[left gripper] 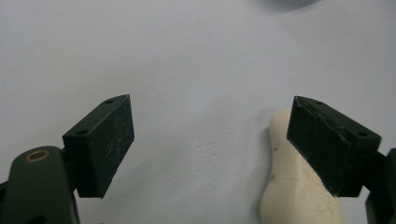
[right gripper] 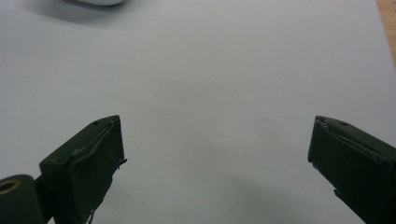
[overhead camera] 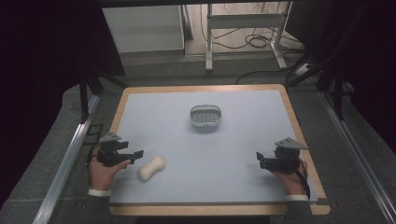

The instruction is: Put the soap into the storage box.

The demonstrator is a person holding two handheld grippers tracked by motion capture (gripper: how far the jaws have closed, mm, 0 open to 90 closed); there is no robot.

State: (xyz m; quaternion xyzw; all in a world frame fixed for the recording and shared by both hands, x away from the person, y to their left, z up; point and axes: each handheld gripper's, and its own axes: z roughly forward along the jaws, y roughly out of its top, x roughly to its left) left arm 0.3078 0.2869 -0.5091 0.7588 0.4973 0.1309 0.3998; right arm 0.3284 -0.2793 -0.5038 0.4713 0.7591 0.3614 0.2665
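The left gripper (overhead camera: 132, 155) sits low at the near left of the worktop (overhead camera: 243, 140), held in the person's left hand (overhead camera: 103, 171). Its fingers (left gripper: 105, 140) are spread wide and released, with nothing between them. The cream-coloured soap bar (overhead camera: 152, 168) lies flat on the worktop just beside the gripper, on its right in the high view. In the left gripper view the soap (left gripper: 292, 186) runs under one finger and lies outside the gap, which shows bare worktop; whether that finger touches the soap cannot be told.

The right gripper (overhead camera: 259, 160) rests near the worktop's right edge in the person's right hand (overhead camera: 292, 179), well apart from the soap. Its fingers (right gripper: 91, 163) also stand wide apart and released, over bare surface.

A small grey dish (overhead camera: 205, 116) with a ribbed inside stands near the middle of the worktop, farther from the person than both grippers and well apart from the soap.
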